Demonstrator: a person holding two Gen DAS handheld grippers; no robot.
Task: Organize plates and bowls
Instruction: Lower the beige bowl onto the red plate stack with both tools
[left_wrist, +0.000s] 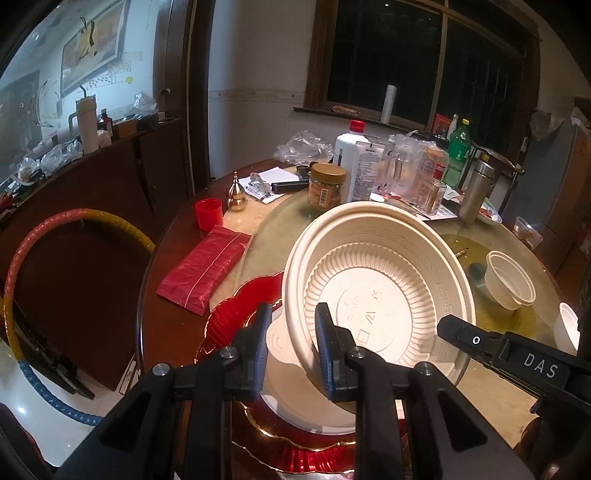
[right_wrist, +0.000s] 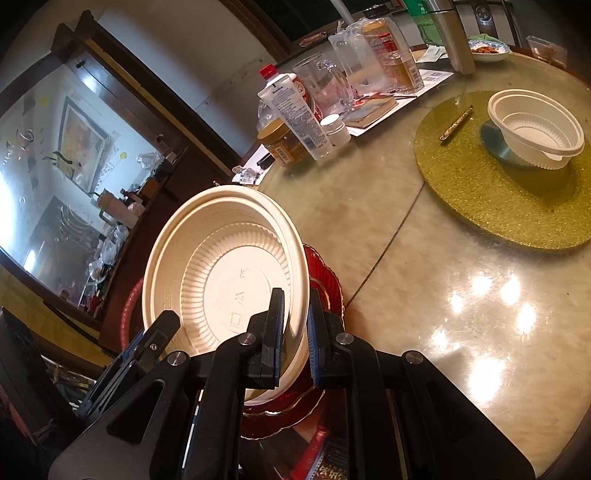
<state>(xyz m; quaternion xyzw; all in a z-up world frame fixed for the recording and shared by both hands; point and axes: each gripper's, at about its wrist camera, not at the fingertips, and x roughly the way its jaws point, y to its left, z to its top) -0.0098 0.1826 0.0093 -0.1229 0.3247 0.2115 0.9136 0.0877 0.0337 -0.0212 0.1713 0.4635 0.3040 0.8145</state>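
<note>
Both hands on one large cream disposable bowl (left_wrist: 380, 280), tilted up on edge. My left gripper (left_wrist: 293, 350) is clamped on its near rim, one finger outside, one inside. My right gripper (right_wrist: 295, 339) pinches the opposite rim, jaws nearly together with only the thin wall between.

The bowl hangs low over the red scalloped plate (left_wrist: 236, 314) at the near table edge; a white plate or lid (left_wrist: 295, 398) lies flat on that red plate beneath it. Cannot tell whether the bowl's lower edge touches it.

Done so far, by my reading: a stack begun on the red plate, this bowl about to join it.

Left: a smaller white bowl (right_wrist: 535, 129) sits well apart on the gold glitter mat (right_wrist: 480, 199), uncollected. Another white rim (left_wrist: 567, 325) shows at the right edge of the left view; too cropped to name. Roughly midway, I judge.
</note>
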